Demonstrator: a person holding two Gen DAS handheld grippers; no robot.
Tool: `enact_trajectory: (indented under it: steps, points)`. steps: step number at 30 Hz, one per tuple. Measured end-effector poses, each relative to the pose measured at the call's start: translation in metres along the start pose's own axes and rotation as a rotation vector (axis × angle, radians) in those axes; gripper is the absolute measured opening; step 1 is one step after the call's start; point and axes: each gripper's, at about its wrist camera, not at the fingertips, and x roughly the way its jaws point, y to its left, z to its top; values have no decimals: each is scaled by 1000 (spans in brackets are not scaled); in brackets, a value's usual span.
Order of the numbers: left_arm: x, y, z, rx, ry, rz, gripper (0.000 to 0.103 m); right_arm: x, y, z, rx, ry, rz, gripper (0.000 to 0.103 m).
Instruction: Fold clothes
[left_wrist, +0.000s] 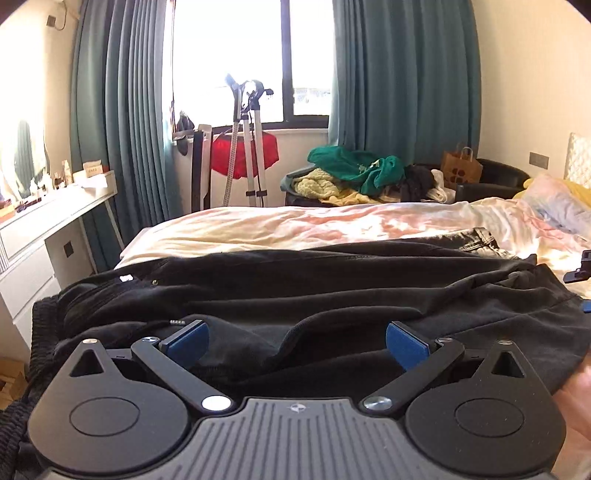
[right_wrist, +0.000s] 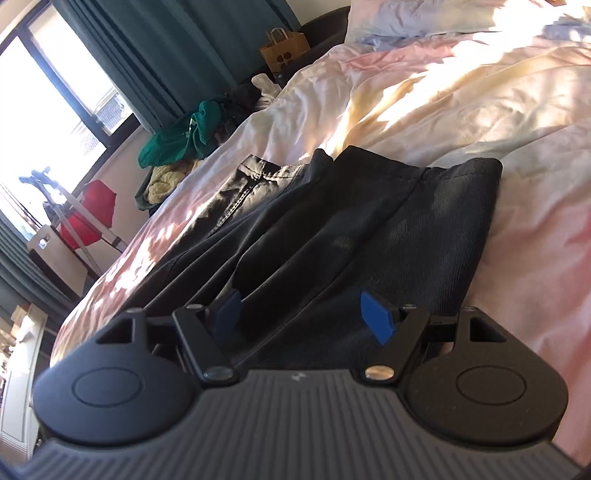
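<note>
Your left gripper (left_wrist: 297, 343) and right gripper (right_wrist: 301, 317) both have fingers spread wide, holding nothing, above black clothes (left_wrist: 332, 291) at frame centre on the bed (left_wrist: 295, 225).

Strong daylight pours in through the far window (left_wrist: 251, 59), which is blown out to white in both views, and falls in bright glaring patches across the bed (right_wrist: 424, 92). The black clothes (left_wrist: 332, 288) near the cameras stay dark, with little fold detail. Both pictures bow heavily toward the edges, the corners are vignetted black, and the far room looks slightly soft.
</note>
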Motion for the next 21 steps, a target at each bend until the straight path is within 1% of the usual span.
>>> enact_trajectory:
  steps: [4,6,7,8,9,12,14,16,18,19,20,21]
  points:
    - [-13,31,-11,-108,72,73,103,0,-7,2,30,-16,-28,75]
    - [-25,56,-15,-179,102,162,103,2,-13,3,58,-11,-40,75]
    - [-34,67,-17,-208,109,220,103,3,-16,4,74,-8,-46,75]
    - [-44,79,-20,-233,106,274,103,4,-19,4,86,-6,-51,75]
    - [-55,91,-22,-265,102,303,103,4,-22,5,98,-4,-57,75]
    - [-80,132,-31,-437,131,331,103,10,-27,7,86,-15,-94,74]
    - [-91,161,-37,-591,169,322,102,14,-32,9,95,-25,-128,74]
    - [-96,187,-46,-733,204,313,102,12,-41,12,141,-41,-148,74]
    - [-101,213,-59,-895,253,302,102,8,-48,14,168,-64,-182,74]
    - [-100,226,-67,-979,290,289,101,4,-51,15,173,-81,-207,74]
    - [-98,238,-77,-1066,334,272,100,1,-54,17,173,-103,-239,74]
    - [-98,248,-85,-1126,365,267,96,-3,-57,18,181,-126,-267,74]
